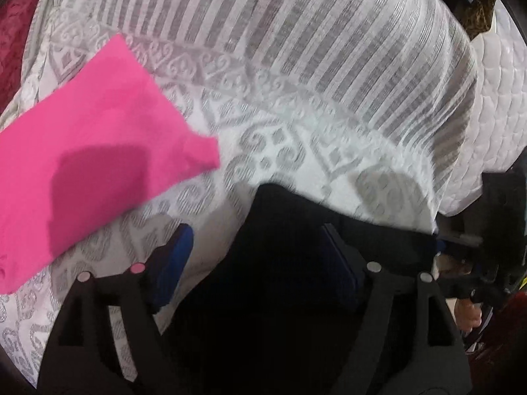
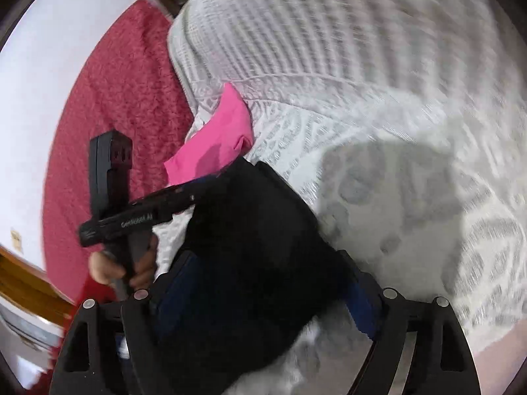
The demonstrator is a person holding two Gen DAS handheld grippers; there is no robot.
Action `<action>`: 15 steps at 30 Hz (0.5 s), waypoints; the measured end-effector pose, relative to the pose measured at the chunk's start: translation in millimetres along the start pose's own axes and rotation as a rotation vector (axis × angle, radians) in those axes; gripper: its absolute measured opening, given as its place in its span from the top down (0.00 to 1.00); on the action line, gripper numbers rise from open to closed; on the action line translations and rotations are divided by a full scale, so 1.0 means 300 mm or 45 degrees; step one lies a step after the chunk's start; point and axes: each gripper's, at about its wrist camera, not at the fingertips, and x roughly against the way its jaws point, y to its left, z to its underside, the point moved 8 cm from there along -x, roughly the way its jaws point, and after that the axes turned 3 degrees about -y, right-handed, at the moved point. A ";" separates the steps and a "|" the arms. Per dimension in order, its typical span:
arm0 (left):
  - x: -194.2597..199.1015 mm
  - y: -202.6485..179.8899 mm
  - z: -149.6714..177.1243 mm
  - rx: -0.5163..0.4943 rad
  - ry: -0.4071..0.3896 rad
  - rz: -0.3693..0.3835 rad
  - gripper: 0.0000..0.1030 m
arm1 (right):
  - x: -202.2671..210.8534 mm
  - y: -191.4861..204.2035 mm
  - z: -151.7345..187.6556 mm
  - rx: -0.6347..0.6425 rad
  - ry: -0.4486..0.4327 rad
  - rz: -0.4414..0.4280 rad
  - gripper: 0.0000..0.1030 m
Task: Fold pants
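**Both jaws spread over the dark pants**

Your left hand-held gripper stands open, the dark pants bunched between its pads unpinched. Your right hand-held gripper likewise straddles the cloth, open. The pants lie on the bed, beside a pink garment. Judged step: between grips. Next, pick an edge and close.

pants on bed, between left gripper fingers | folded cloth on bed, left of and beyond left gripper | rug left of bed
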 end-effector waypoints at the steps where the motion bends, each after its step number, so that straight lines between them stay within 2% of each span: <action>1: -0.025 0.013 0.033 0.014 0.054 0.026 0.24 | -0.014 0.002 -0.002 0.044 -0.010 0.062 0.58; 2: -0.047 0.019 0.056 0.039 0.090 0.065 0.24 | -0.025 -0.003 -0.001 0.069 -0.006 0.100 0.86; 3: -0.047 0.021 0.068 0.055 0.072 0.077 0.23 | -0.021 -0.005 -0.004 0.056 -0.005 0.082 0.87; 4: -0.025 0.011 0.070 0.046 0.026 0.091 0.32 | 0.006 0.002 -0.014 0.038 -0.028 0.039 0.88; 5: -0.014 -0.008 0.068 0.049 0.016 0.139 0.45 | 0.040 0.015 -0.026 0.054 -0.058 0.017 0.90; 6: -0.005 -0.025 0.066 0.063 0.014 0.180 0.63 | 0.090 0.034 -0.043 0.091 -0.114 0.021 0.92; 7: 0.007 -0.047 0.056 0.078 0.004 0.205 0.65 | 0.145 0.056 -0.065 0.147 -0.174 0.035 0.92; 9: 0.039 -0.120 0.011 -0.005 -0.076 0.213 0.71 | 0.227 0.064 -0.098 0.199 -0.219 0.045 0.92; 10: 0.039 -0.162 -0.021 -0.071 -0.123 0.168 0.71 | 0.248 0.046 -0.112 0.203 -0.231 0.067 0.92; 12: 0.008 -0.183 -0.041 -0.110 -0.145 0.115 0.66 | 0.257 -0.040 -0.142 0.170 -0.238 0.159 0.91; 13: -0.041 -0.185 -0.045 -0.107 -0.093 0.063 0.65 | 0.244 -0.114 -0.142 0.121 -0.209 0.211 0.90; 15: -0.083 -0.177 -0.039 -0.076 -0.019 0.041 0.61 | 0.175 -0.263 -0.102 0.018 -0.054 0.309 0.81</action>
